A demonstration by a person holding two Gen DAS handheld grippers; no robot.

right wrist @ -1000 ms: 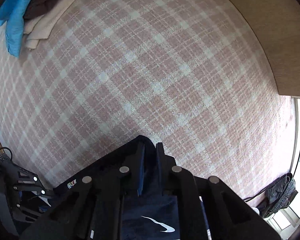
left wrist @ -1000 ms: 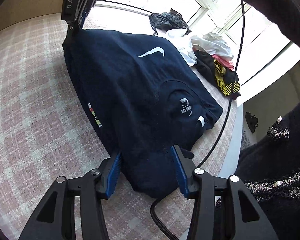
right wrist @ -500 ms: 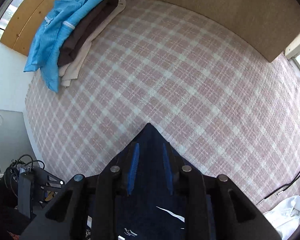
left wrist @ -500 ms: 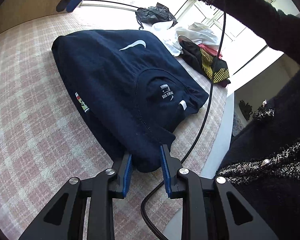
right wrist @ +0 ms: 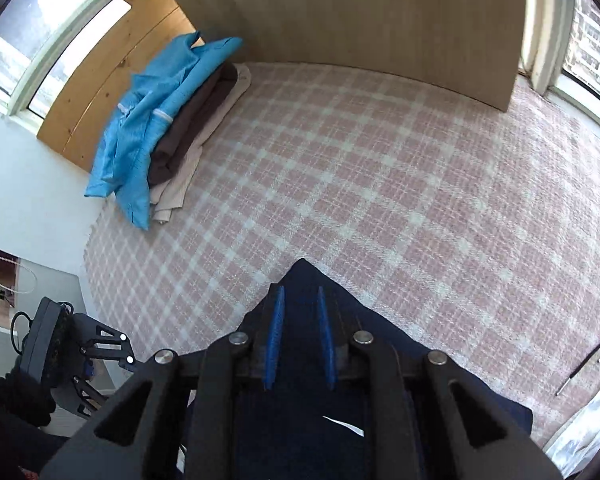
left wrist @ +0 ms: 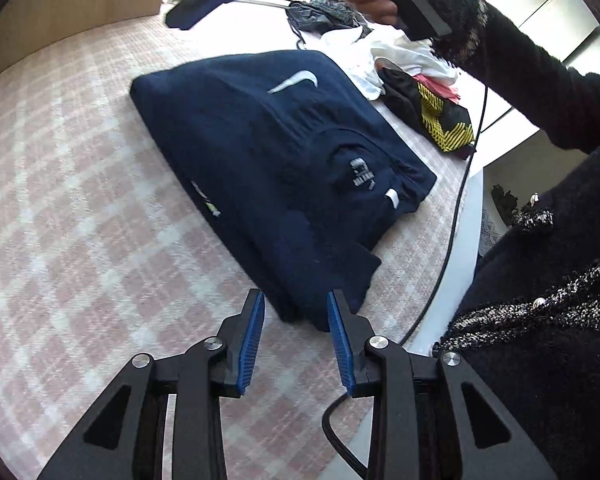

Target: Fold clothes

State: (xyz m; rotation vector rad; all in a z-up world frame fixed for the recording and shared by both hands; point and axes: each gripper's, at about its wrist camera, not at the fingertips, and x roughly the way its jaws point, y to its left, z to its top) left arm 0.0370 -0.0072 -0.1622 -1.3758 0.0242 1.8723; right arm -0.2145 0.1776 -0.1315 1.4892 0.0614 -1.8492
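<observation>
- The stack (right wrist: 168, 128) at the far left of the bed (right wrist: 380, 200) looks done: a bright blue top, a dark brown piece and a cream one, laid flat, edges loosely lined up.
- The bed's cover is a pink and white check, woven and a little nubbly.
- The navy shirt (left wrist: 284, 168) lies mid-bed, folded to a compact oblong with the collar and a white swoosh on top. It is soft, matte knit, thick at its folded edges. It may still need moving to the stack.
- The left tongs (left wrist: 296, 312) are opening, blue ribbed pads astride the shirt's near corner but not pressing it.
- The right tongs (right wrist: 300, 320) hang above the shirt's far corner, pads slightly apart, nothing between them.
- The pile (left wrist: 400, 76) at the right is still unfolded: white, grey, and black with yellow stripes, all crumpled.
</observation>
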